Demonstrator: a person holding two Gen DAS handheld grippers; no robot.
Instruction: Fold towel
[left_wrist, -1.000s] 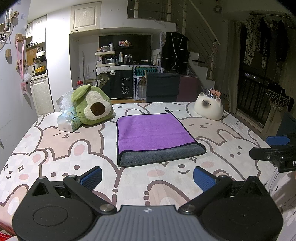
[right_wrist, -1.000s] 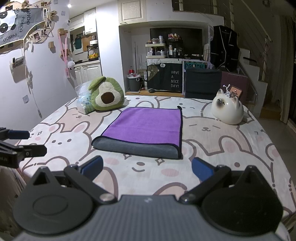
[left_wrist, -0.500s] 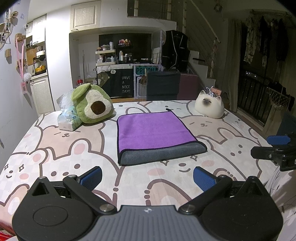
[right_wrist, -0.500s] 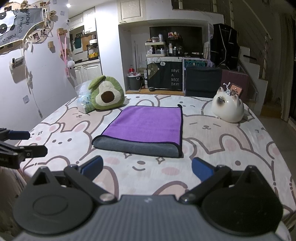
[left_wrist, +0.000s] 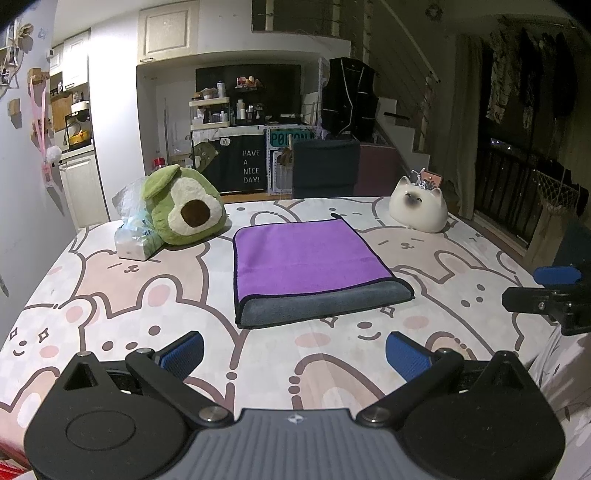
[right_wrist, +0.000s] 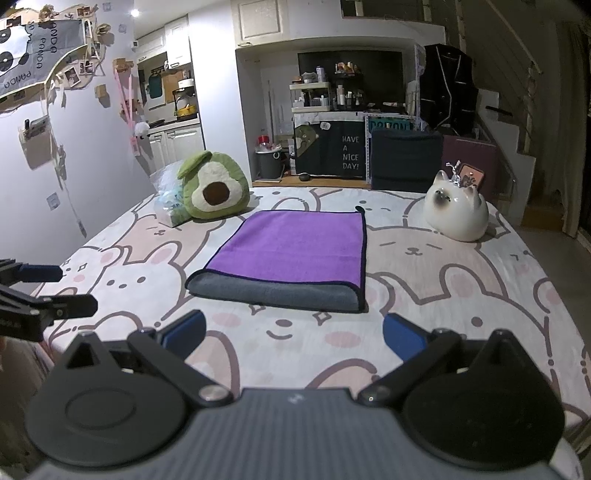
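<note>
A purple towel (left_wrist: 306, 258) with a grey underside lies folded flat in the middle of the bunny-print table (left_wrist: 110, 295); its grey folded edge faces me. It also shows in the right wrist view (right_wrist: 291, 247). My left gripper (left_wrist: 293, 356) is open and empty, near the table's front edge, short of the towel. My right gripper (right_wrist: 293, 338) is open and empty, also short of the towel. Each gripper shows at the other view's side: the right gripper (left_wrist: 546, 291), the left gripper (right_wrist: 40, 291).
A green avocado plush (left_wrist: 184, 210) and a plastic bag (left_wrist: 135, 236) sit at the back left. A white cat-shaped ornament (left_wrist: 419, 208) sits at the back right. A dark chair (left_wrist: 325, 166) stands behind the table's far edge.
Both grippers have drawn slightly back and stay open; the towel has not moved.
</note>
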